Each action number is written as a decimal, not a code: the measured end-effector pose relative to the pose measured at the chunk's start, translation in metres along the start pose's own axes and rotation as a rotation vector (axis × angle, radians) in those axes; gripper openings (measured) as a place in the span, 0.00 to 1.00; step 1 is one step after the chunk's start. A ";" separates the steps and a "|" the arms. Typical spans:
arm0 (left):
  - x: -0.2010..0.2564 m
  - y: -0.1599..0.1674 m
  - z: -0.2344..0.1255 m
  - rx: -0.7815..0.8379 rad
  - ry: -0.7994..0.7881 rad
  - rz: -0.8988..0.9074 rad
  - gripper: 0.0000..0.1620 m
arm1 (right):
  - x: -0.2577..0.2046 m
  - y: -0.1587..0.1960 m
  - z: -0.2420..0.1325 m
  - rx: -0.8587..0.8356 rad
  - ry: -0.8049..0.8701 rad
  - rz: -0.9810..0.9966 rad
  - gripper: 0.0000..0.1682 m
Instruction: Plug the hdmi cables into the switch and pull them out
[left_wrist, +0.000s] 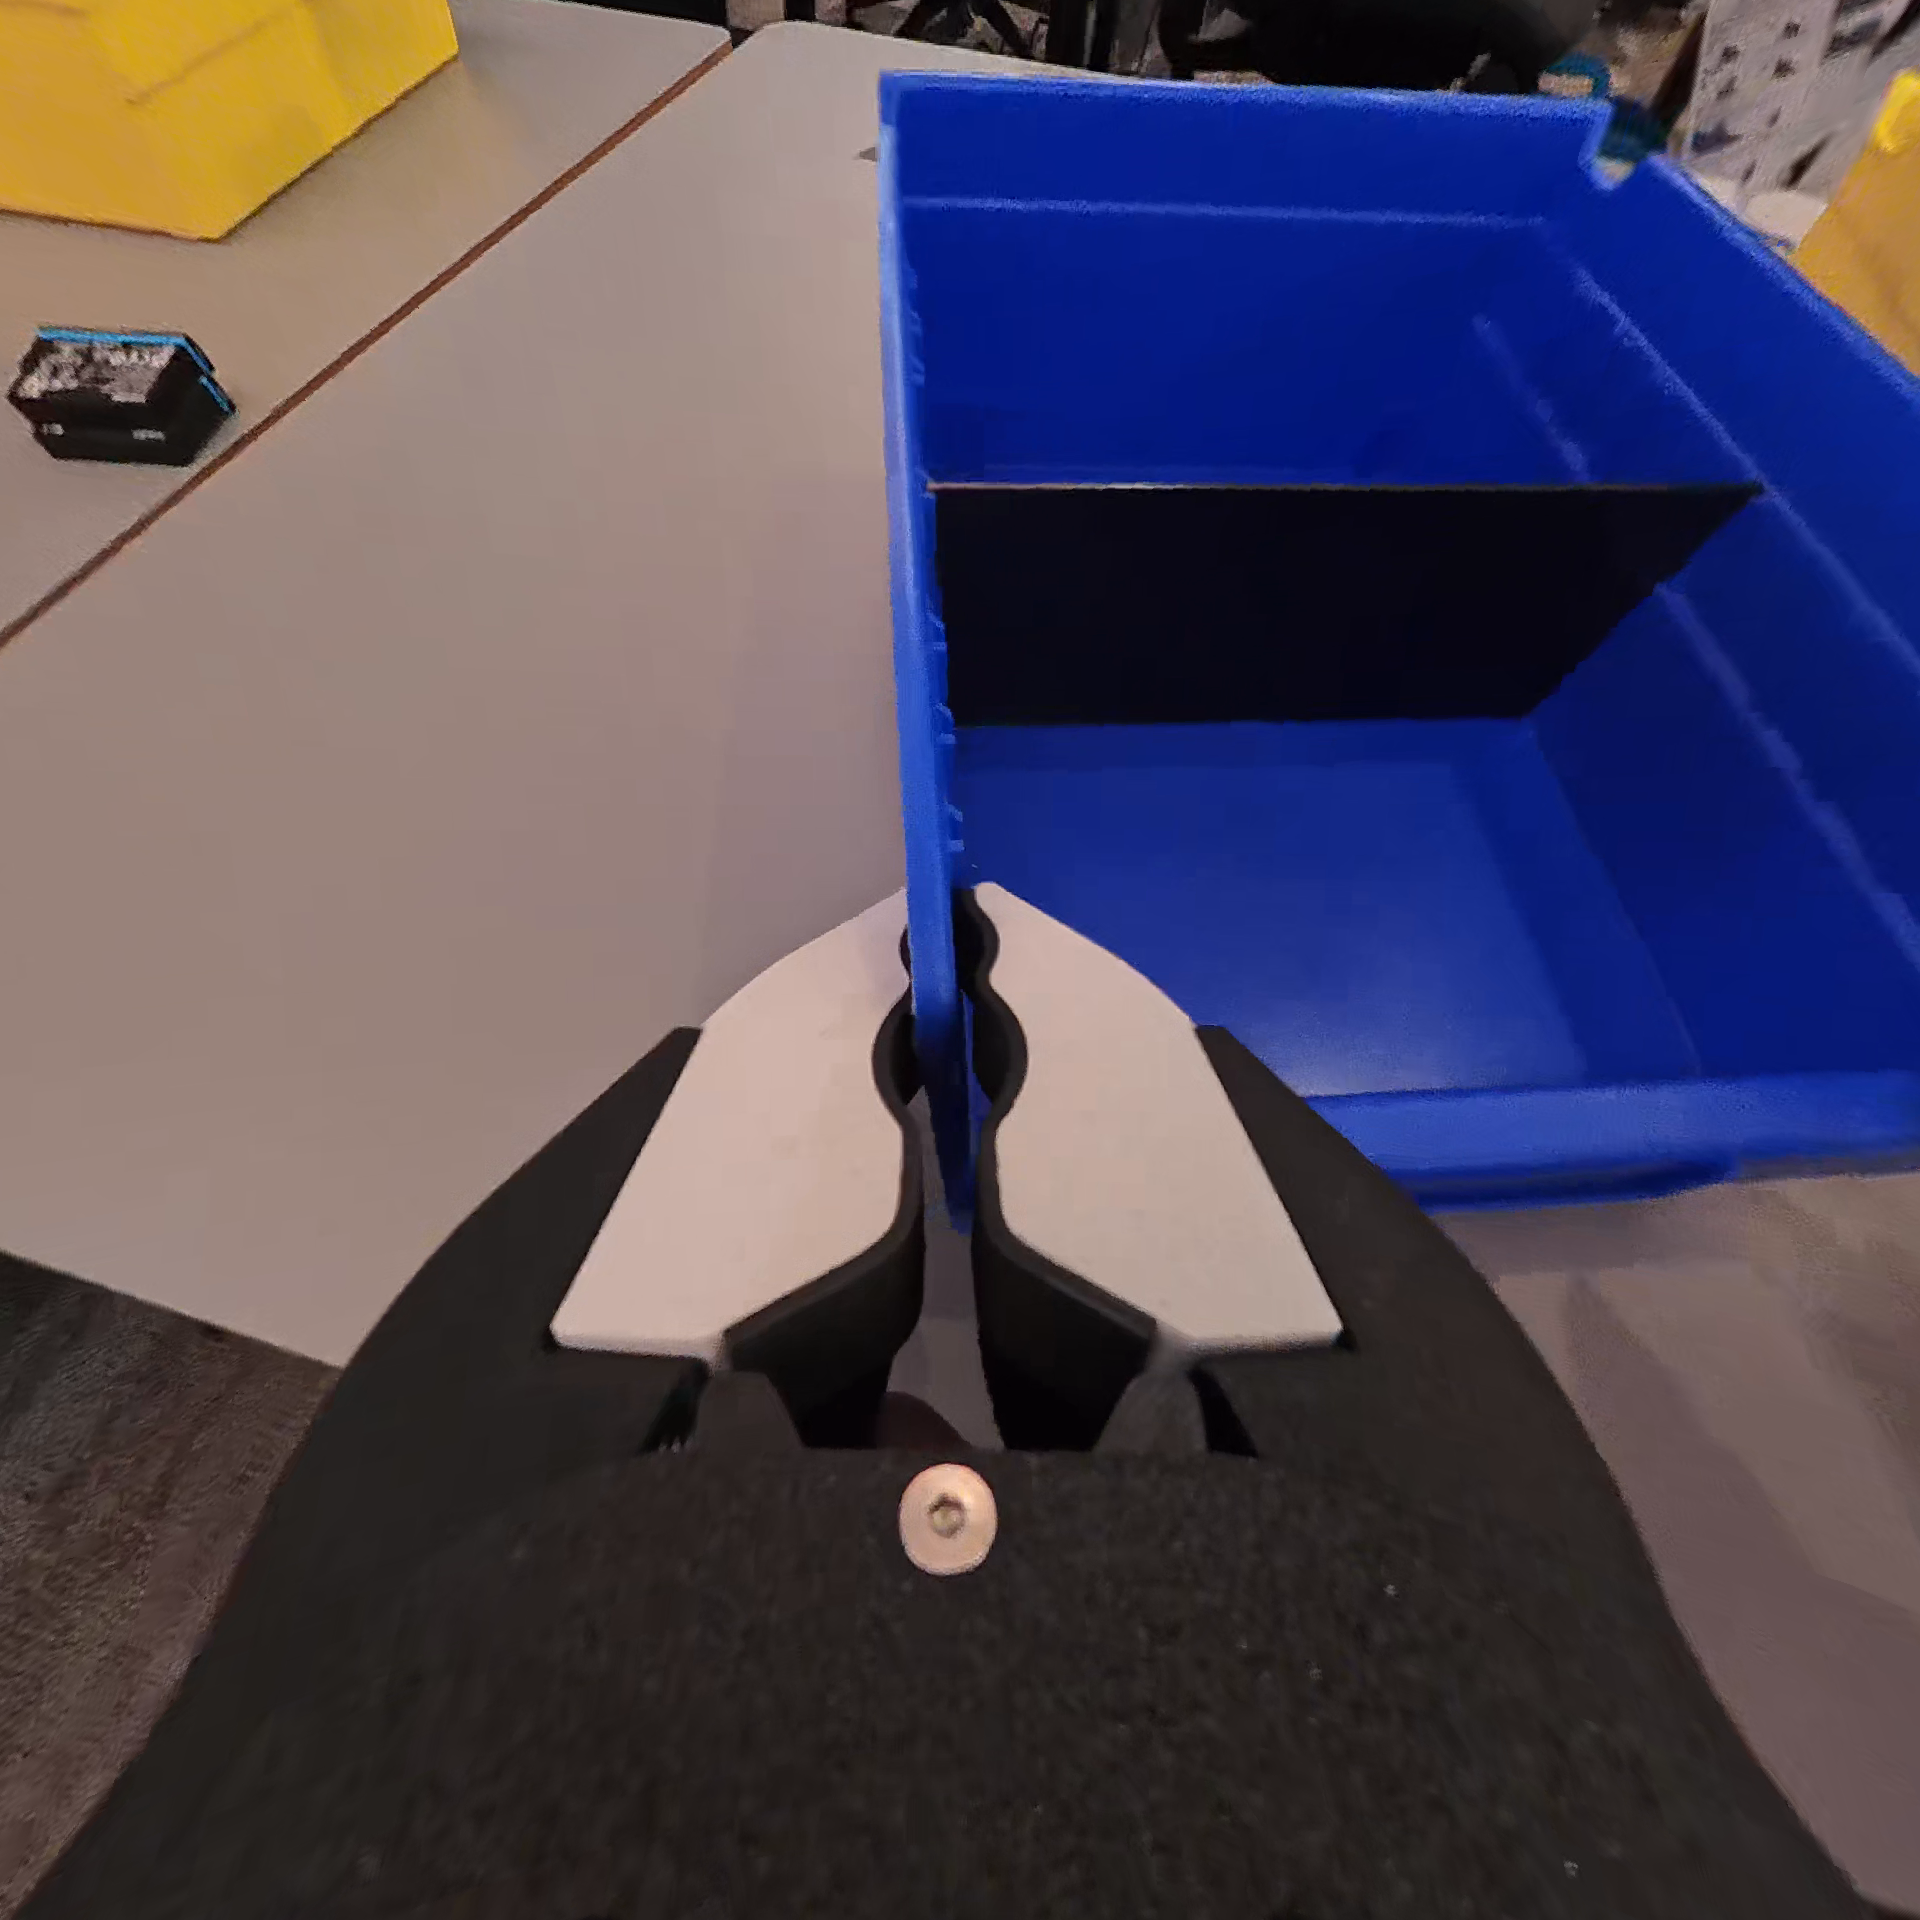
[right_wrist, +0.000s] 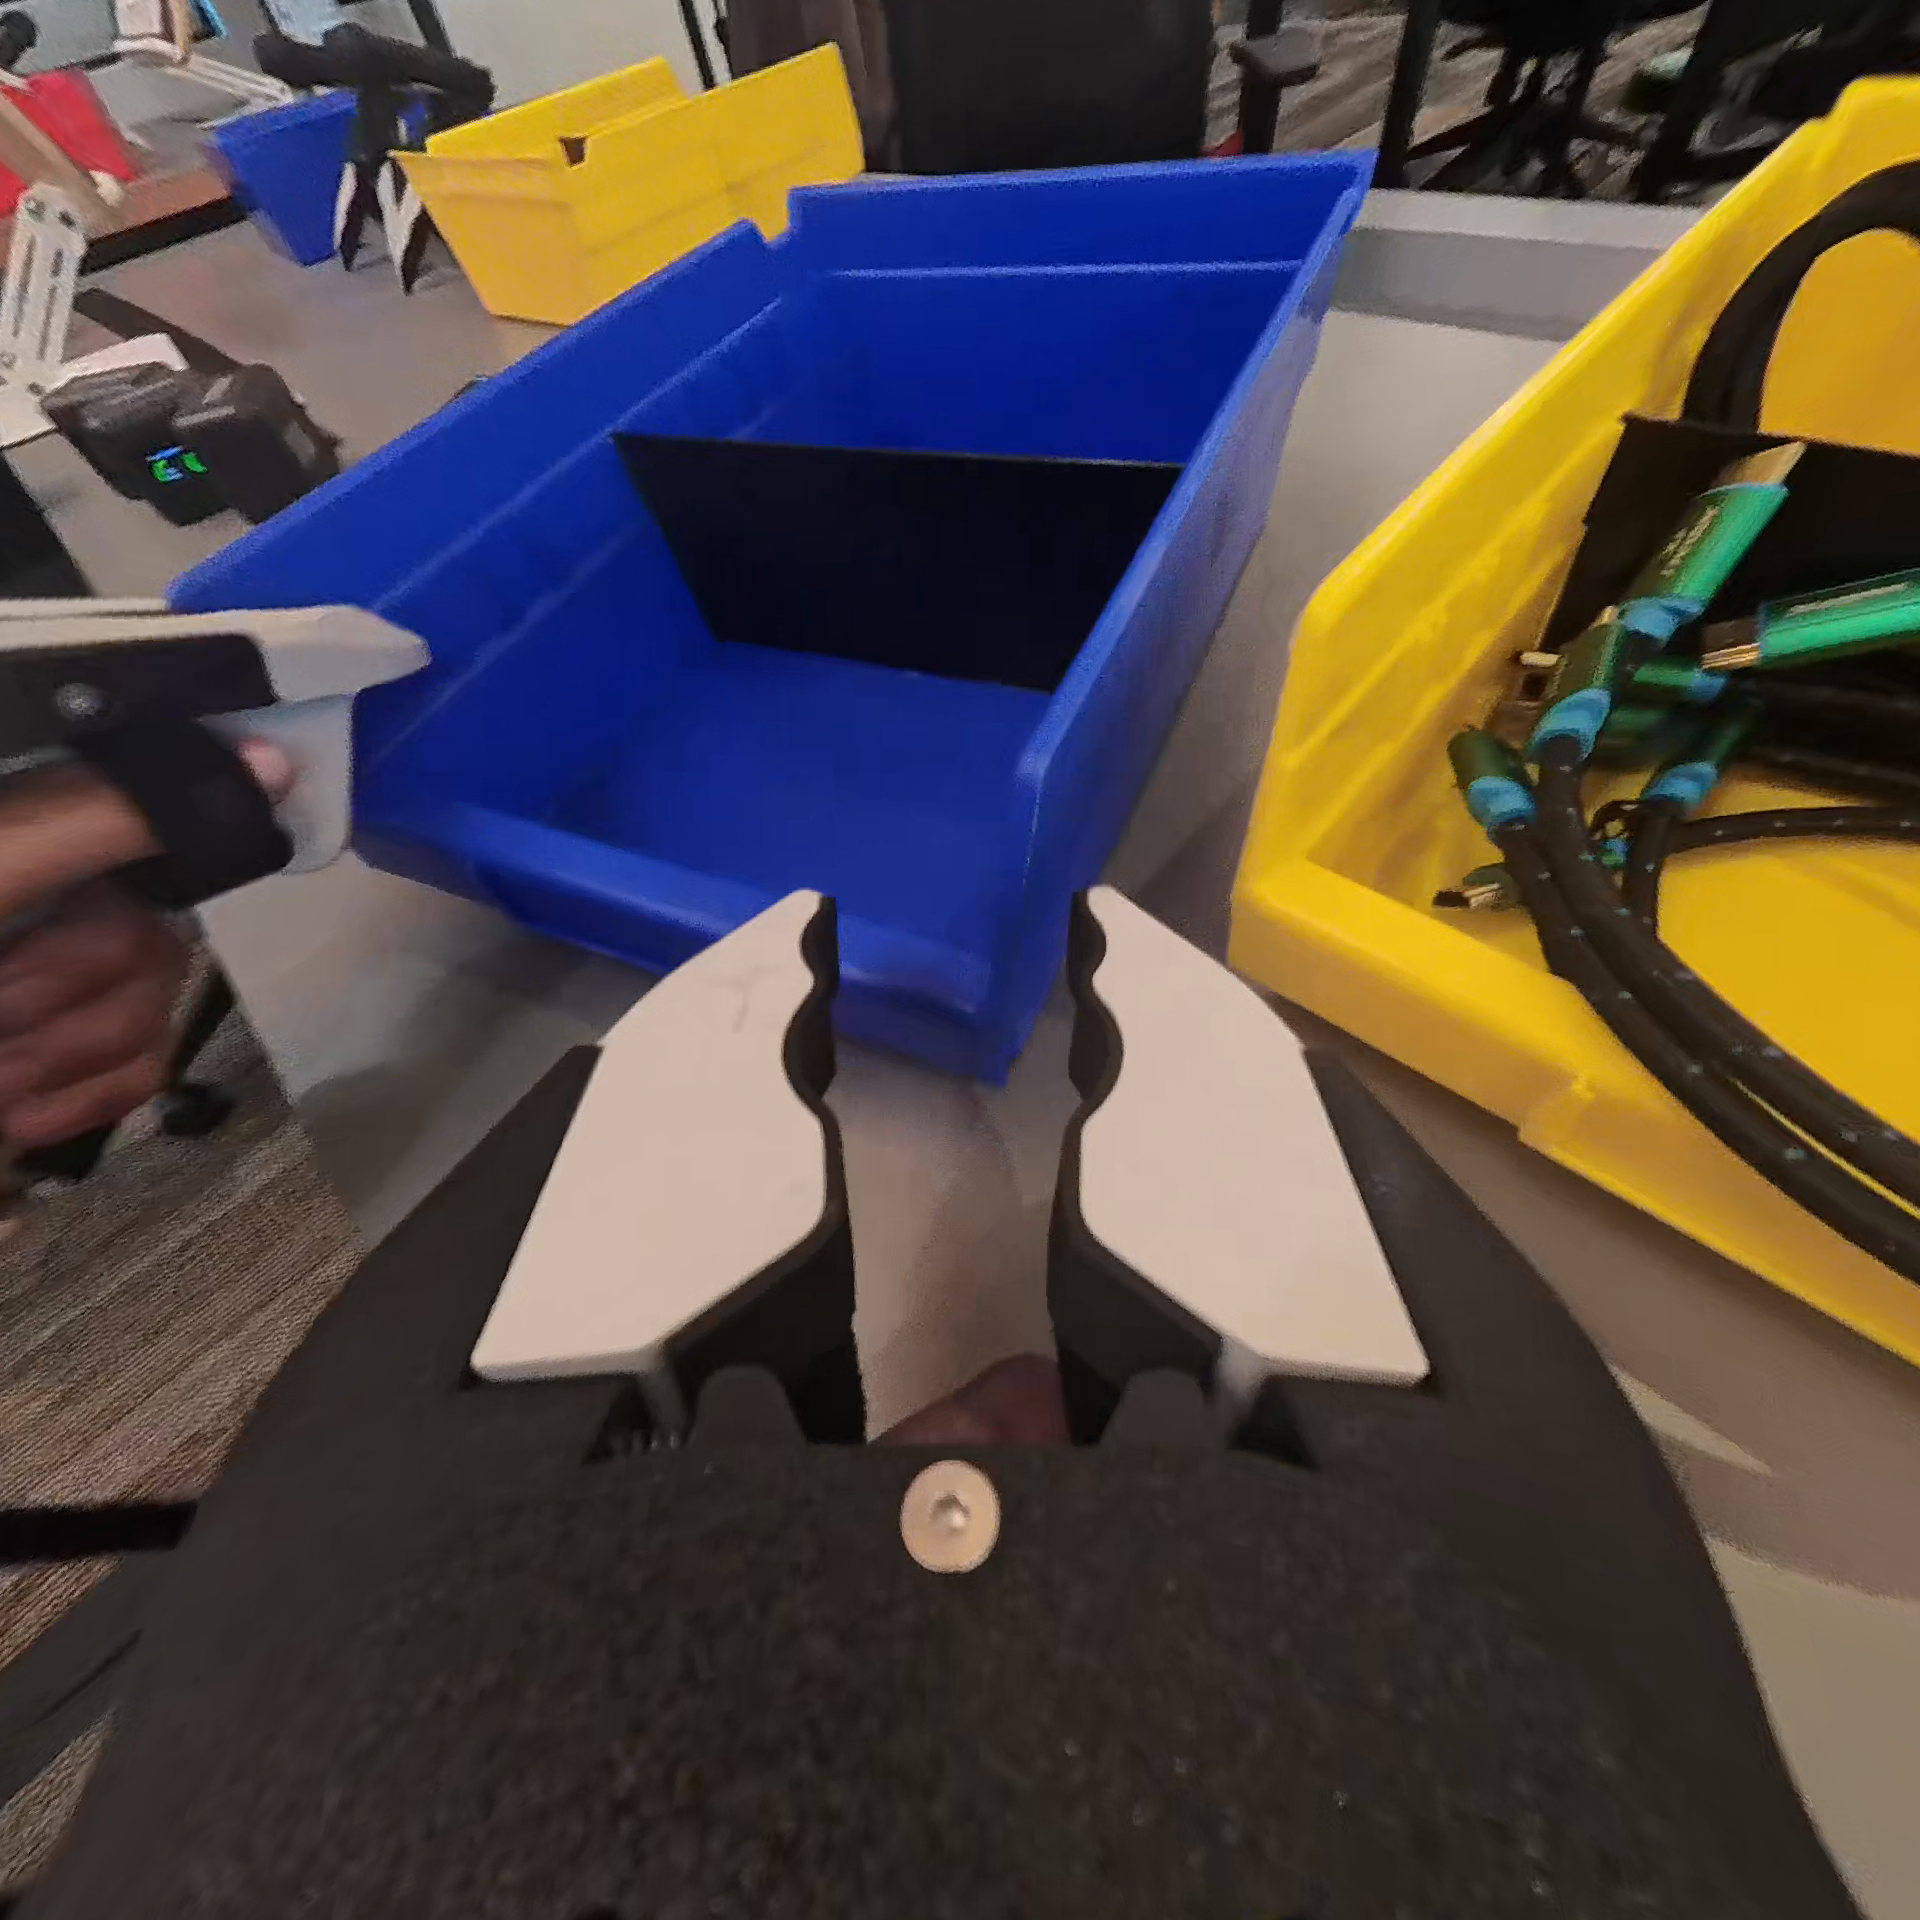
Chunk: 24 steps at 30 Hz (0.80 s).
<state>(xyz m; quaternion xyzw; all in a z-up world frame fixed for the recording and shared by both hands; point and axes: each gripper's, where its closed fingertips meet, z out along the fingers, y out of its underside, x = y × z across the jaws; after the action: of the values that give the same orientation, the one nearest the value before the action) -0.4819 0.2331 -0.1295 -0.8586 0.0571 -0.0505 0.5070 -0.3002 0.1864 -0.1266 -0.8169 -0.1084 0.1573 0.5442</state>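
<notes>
My left gripper (left_wrist: 940, 920) is shut on the left wall of an empty blue bin (left_wrist: 1351, 935) with a black divider (left_wrist: 1299, 603), near its front corner. It also shows in the right wrist view (right_wrist: 353, 675), held by a hand. My right gripper (right_wrist: 951, 935) is open and empty, just in front of the blue bin's (right_wrist: 727, 748) near right corner. Several HDMI cables (right_wrist: 1662, 997) with green plugs (right_wrist: 1683, 561) lie in a yellow bin (right_wrist: 1403, 644) to its right. A small black box (left_wrist: 120, 400) sits far left; I cannot tell if it is the switch.
A black device with green lights (right_wrist: 197, 436) sits on the table left of the blue bin. A second yellow bin (right_wrist: 623, 197) and another blue bin (right_wrist: 291, 177) stand behind. A yellow bin (left_wrist: 187, 104) sits on the adjoining table. The table edge and carpet are close below. Tip to tip, the grippers are about 20 cm apart.
</notes>
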 end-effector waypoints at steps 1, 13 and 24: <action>0.001 0.001 -0.001 -0.003 0.017 0.015 0.02 | 0.004 -0.002 0.005 0.013 0.040 -0.008 0.23; -0.022 -0.026 -0.040 0.185 -0.093 0.103 0.03 | -0.001 -0.038 0.031 0.144 0.203 -0.022 0.02; 0.114 -0.074 -0.104 0.473 0.082 0.029 0.02 | 0.065 -0.106 -0.122 0.403 0.414 -0.125 0.02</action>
<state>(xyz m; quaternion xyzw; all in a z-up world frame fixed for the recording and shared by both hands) -0.3804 0.1614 -0.0115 -0.7122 0.0765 -0.0903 0.6919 -0.1948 0.1453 0.0061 -0.6988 -0.0116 -0.0279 0.7147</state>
